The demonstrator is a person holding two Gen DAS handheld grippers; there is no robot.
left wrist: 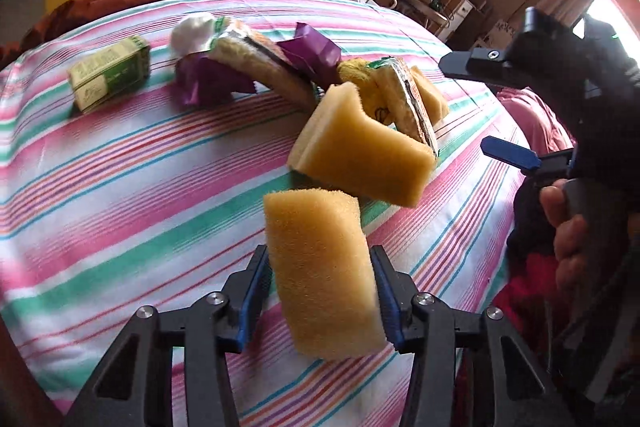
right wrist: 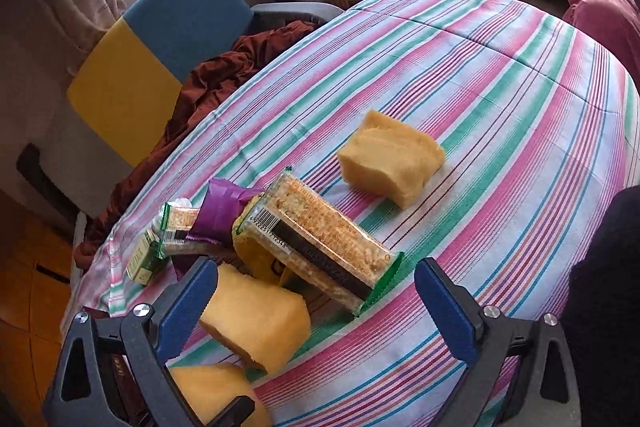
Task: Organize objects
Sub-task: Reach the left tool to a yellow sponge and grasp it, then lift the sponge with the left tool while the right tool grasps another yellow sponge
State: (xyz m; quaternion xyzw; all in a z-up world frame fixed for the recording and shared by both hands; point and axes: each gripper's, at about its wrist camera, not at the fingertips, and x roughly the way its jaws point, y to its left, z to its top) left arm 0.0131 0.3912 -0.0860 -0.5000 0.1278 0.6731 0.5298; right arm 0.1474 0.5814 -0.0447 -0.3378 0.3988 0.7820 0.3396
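On the striped bed cover (left wrist: 120, 195), the left claw (left wrist: 320, 291) is clenched on a yellow sponge (left wrist: 324, 275); ahead, the right claw (right wrist: 316, 301) stands released.

Sponge (left wrist: 324, 279) before sponge pile (left wrist: 368, 131); box (left wrist: 110, 75) left.

We see open striped cloth (right wrist: 500, 99) right of the lone sponge (right wrist: 392, 163), free for passing. Toward the left edge, wrapped bars (right wrist: 324, 247), purple wrappers (right wrist: 222, 211), sponges (right wrist: 256, 323) and a green box (right wrist: 145, 263) crowd together, blocking passage.
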